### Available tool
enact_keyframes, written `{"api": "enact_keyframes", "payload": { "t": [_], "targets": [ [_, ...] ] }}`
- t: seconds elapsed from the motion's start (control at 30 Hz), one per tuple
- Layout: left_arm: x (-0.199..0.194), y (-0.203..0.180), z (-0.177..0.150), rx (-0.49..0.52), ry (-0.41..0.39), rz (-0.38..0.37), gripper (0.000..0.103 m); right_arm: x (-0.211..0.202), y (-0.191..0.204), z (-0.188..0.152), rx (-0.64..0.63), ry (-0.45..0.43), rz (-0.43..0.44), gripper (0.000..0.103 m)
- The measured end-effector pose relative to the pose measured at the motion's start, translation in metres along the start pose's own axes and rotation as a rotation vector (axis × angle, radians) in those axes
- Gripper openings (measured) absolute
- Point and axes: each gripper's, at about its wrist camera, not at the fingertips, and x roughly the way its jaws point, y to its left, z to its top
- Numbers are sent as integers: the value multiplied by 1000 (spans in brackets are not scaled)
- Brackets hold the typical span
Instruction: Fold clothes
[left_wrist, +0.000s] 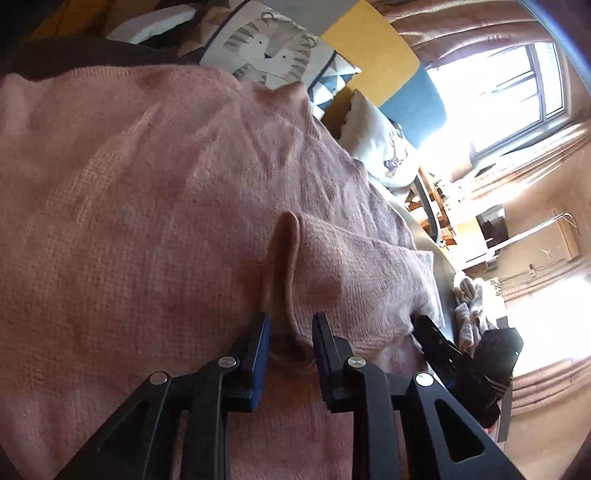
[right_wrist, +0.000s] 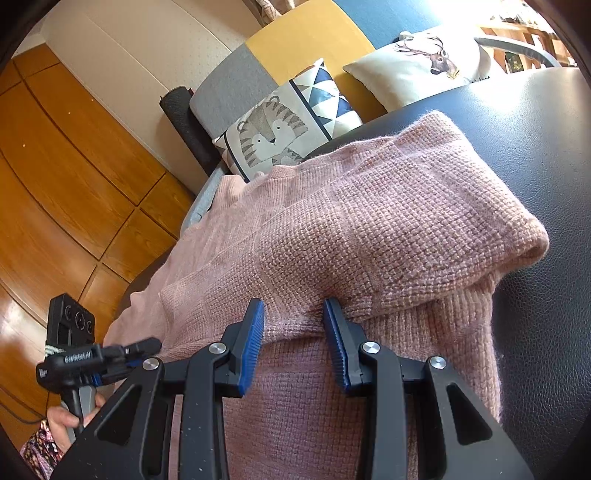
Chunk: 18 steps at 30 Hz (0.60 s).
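A pink knitted sweater (left_wrist: 147, 206) lies spread on a dark leather surface (right_wrist: 535, 155); it also fills the right wrist view (right_wrist: 369, 229). My left gripper (left_wrist: 290, 332) is open, its jaws either side of a raised fold of the sweater (left_wrist: 288, 258). My right gripper (right_wrist: 293, 321) is open, its jaws standing over the edge of a folded-over layer of the sweater. The right gripper's fingers (left_wrist: 439, 343) show at the sweater's right edge in the left wrist view. The left gripper (right_wrist: 140, 347) shows at the sweater's left edge in the right wrist view.
A tiger-print cushion (right_wrist: 273, 133) and a deer-print cushion (right_wrist: 424, 62) lean on a grey, yellow and blue backrest (right_wrist: 306, 40) behind the sweater. Wooden panels (right_wrist: 66, 177) lie left. A window (left_wrist: 517, 96) and a pile of light clothes (left_wrist: 469, 306) are at the right.
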Motion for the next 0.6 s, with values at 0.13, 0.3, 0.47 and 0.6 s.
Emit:
{"api": "enact_keyframes", "payload": {
  "t": [0.13, 0.3, 0.47, 0.6],
  "targets": [
    [6, -7, 13, 64, -22, 86, 32, 0, -1, 0, 5, -1, 5, 36],
    [16, -14, 18, 69, -6, 21, 42, 0, -1, 0, 5, 1, 8, 36],
    [25, -19, 14, 39, -16, -57, 43, -1, -2, 1, 5, -1, 9, 36],
    [27, -31, 11, 91, -43, 32, 3, -7, -4, 0, 14, -29, 15, 36]
  ]
}}
